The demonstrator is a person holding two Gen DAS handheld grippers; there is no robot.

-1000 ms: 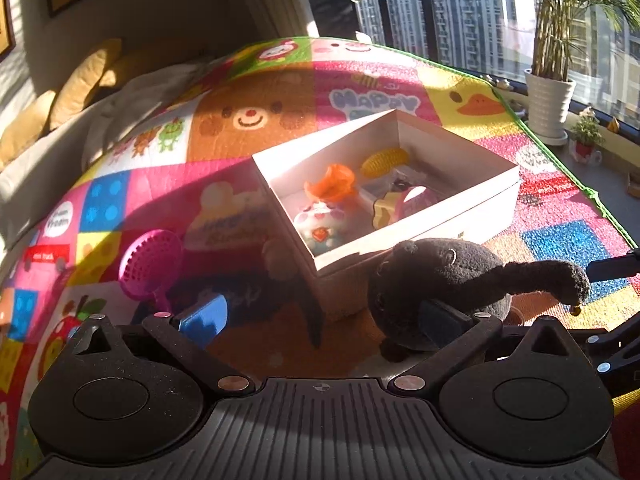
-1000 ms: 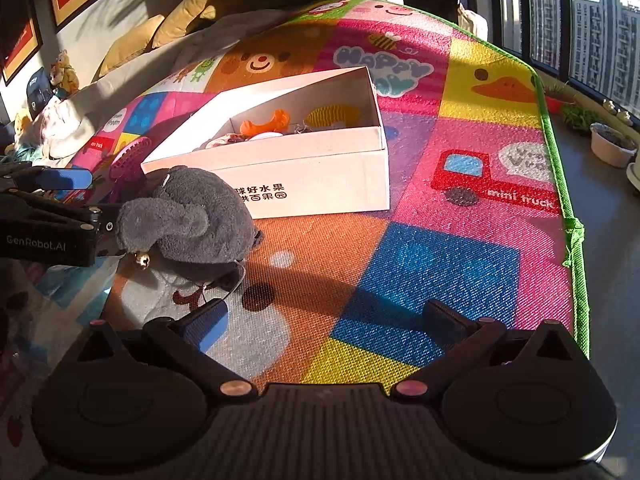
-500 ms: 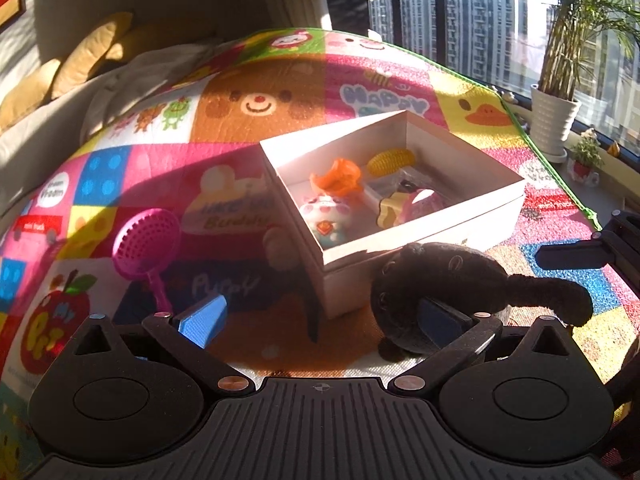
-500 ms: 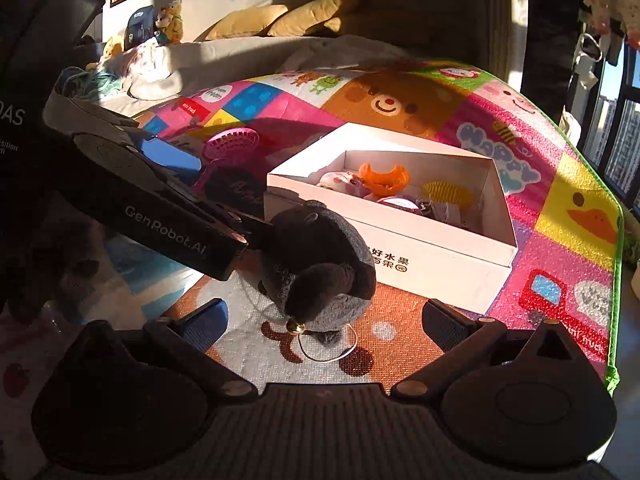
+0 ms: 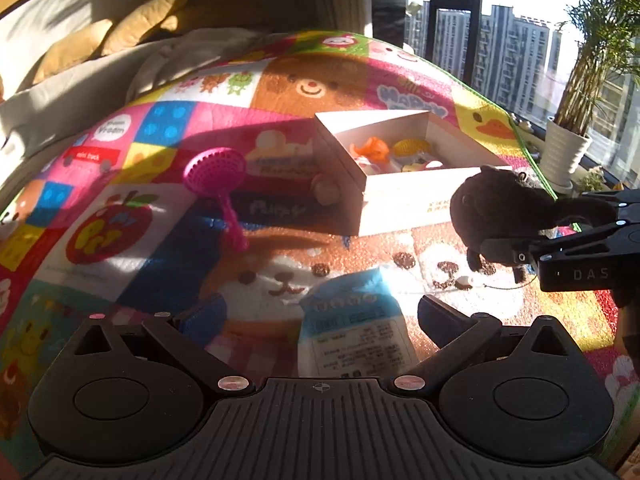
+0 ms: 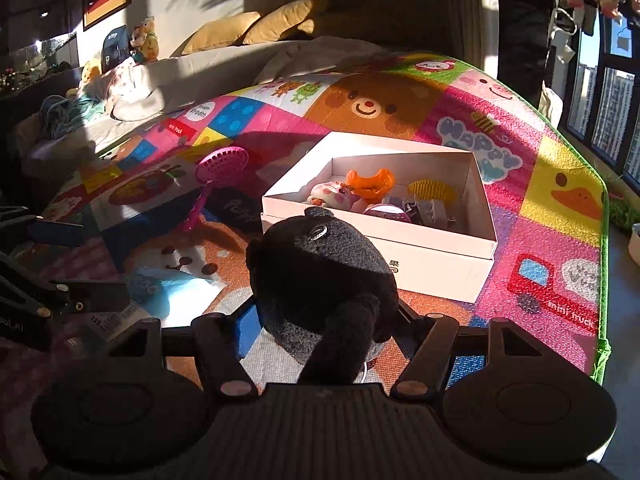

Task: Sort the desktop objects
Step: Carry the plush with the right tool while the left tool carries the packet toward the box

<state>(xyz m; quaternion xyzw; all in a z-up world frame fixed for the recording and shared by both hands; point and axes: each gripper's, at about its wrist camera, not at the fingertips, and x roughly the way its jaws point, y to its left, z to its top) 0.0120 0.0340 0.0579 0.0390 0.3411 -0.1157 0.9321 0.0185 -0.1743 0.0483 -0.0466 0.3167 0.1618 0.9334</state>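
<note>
The black plush toy (image 6: pixel 320 264) is now sitting between the fingers of the right tool (image 6: pixel 324 324), not the left one. The left tool (image 5: pixel 320 316) is now pulled back with its fingers wide apart, over a blue packet (image 5: pixel 352 328) on the play mat (image 5: pixel 132 184).

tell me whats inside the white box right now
The white box holds an orange toy, a yellow ribbed toy, a pink-and-white figure and other small items. The black plush hides its near corner.
</note>
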